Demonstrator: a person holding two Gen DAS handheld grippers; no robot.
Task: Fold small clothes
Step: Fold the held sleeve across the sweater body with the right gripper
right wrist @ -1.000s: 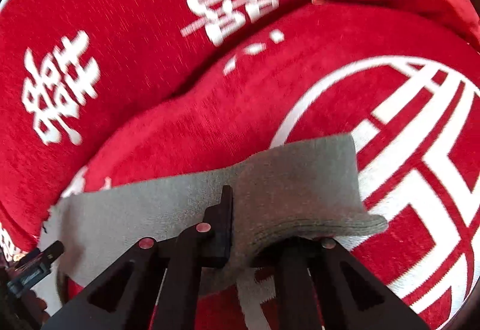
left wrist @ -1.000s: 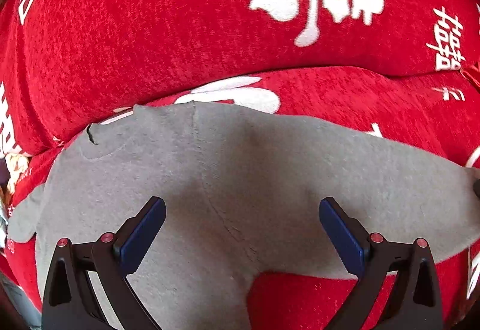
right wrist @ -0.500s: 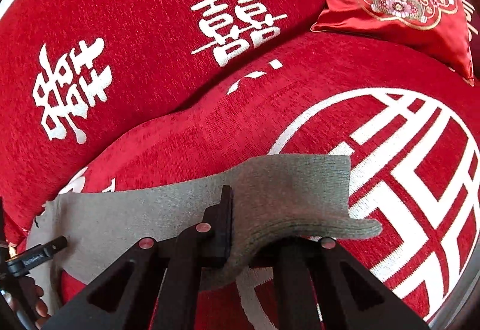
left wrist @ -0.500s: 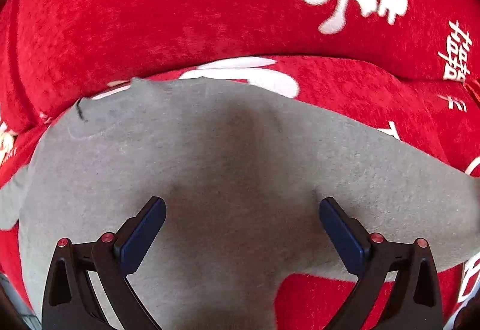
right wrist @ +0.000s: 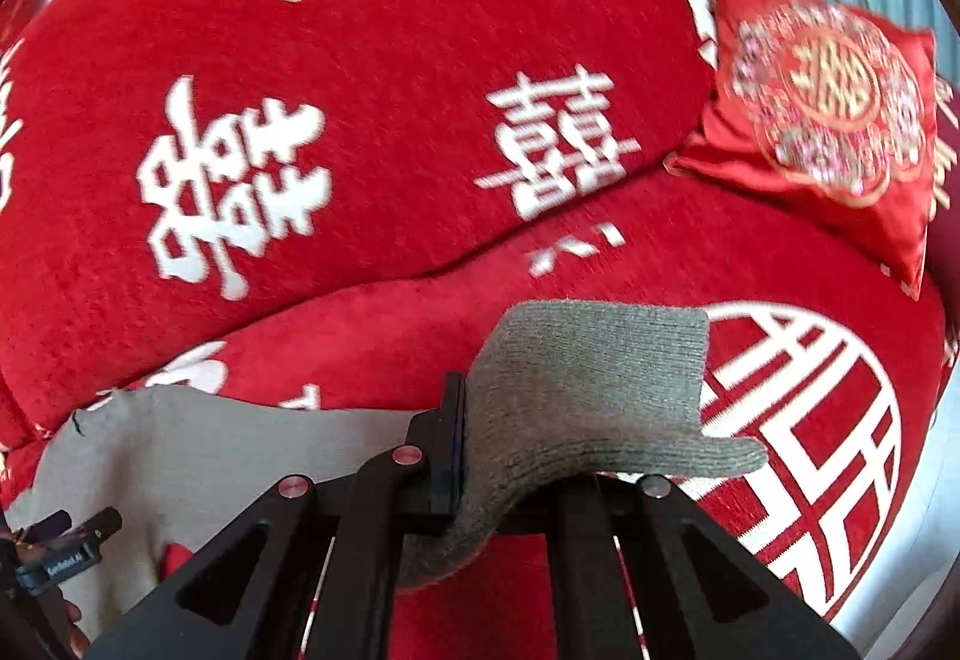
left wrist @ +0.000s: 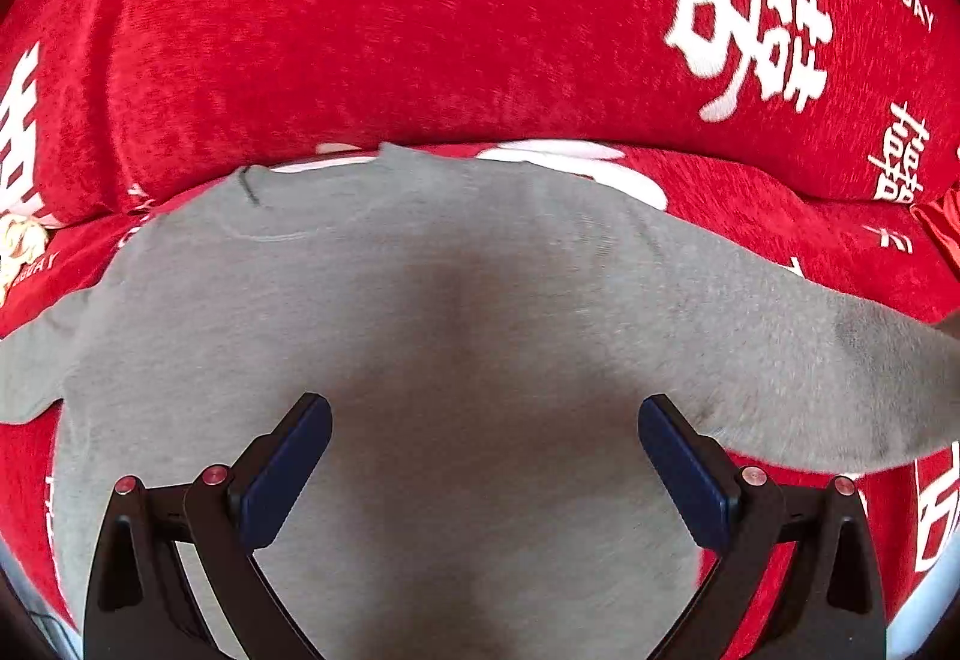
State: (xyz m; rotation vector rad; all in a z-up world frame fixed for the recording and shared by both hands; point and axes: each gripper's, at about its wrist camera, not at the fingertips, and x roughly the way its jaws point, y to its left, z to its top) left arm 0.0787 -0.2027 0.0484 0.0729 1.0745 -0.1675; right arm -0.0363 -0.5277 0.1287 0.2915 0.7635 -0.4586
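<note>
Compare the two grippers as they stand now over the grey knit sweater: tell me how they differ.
The left gripper stands wide open with nothing between its blue pads; the right gripper is shut on the grey knit sweater's ribbed sleeve cuff. The left gripper hangs over the flat body of the sweater; the right gripper holds the cuff lifted off the red sofa cover. Both are black and point down at the sweater.

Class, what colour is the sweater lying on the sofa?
Grey sweater; the left wrist view shows it best.
</note>
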